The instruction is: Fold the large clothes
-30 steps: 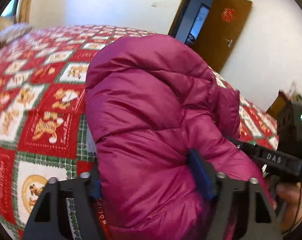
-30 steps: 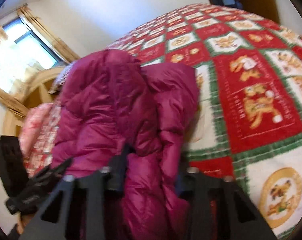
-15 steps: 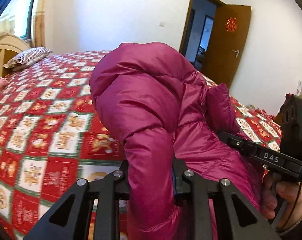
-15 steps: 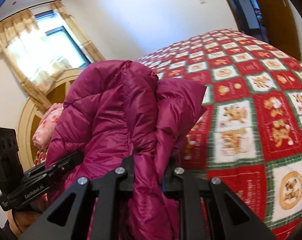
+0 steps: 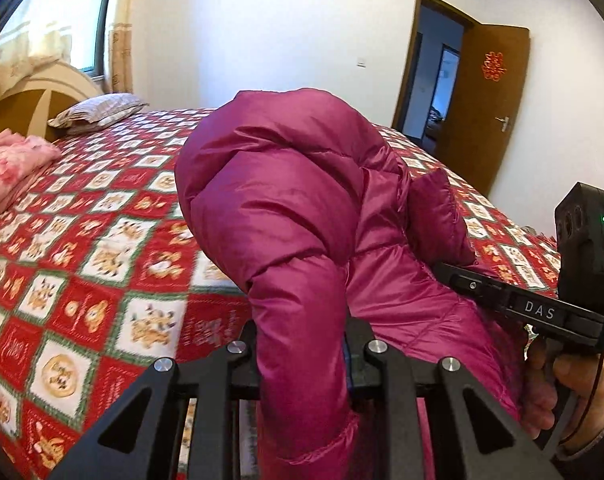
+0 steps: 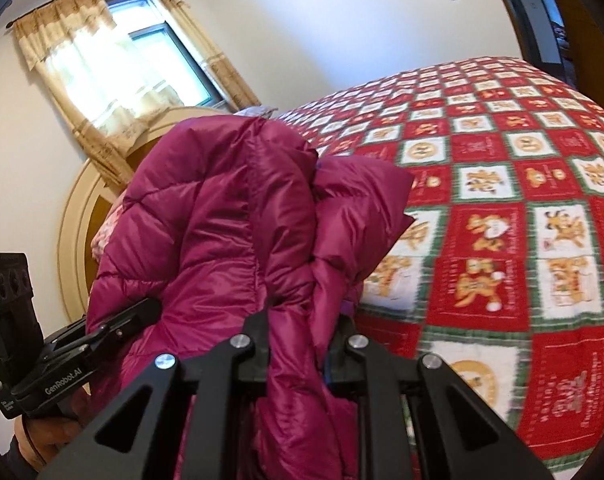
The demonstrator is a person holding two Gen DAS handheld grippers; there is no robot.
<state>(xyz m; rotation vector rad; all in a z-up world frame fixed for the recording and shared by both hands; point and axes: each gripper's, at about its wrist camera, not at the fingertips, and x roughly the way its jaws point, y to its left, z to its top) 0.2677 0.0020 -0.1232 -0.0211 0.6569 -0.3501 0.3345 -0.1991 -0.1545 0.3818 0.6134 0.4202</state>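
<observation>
Two grippers have hold of one magenta puffer jacket [image 5: 286, 208], which hangs bunched up above the bed rather than lying flat on it. The left gripper [image 5: 302, 344] has its jaws drawn narrow on a thick roll of the quilted fabric, the padding bulging out above and below the pinch. The right gripper [image 6: 300, 332] is clamped the same way on another fold, its jaws close together with cloth squeezed between them. From the left wrist view, the right gripper shows at the right edge, its fingers buried in the jacket's side, with the person's right hand [image 5: 562, 392] wrapped around the handle. From the right wrist view, the left gripper comes in from the lower left and disappears into the jacket's padding. Beneath it all lies the red, white and green patchwork bedspread [image 6: 522, 240]. A striped pillow [image 5: 102, 110] and a folded pink blanket [image 5: 10, 168] sit near the headboard [image 6: 78, 240]. Behind are a curtained window [image 6: 118, 64] and an open brown door [image 5: 490, 104].
</observation>
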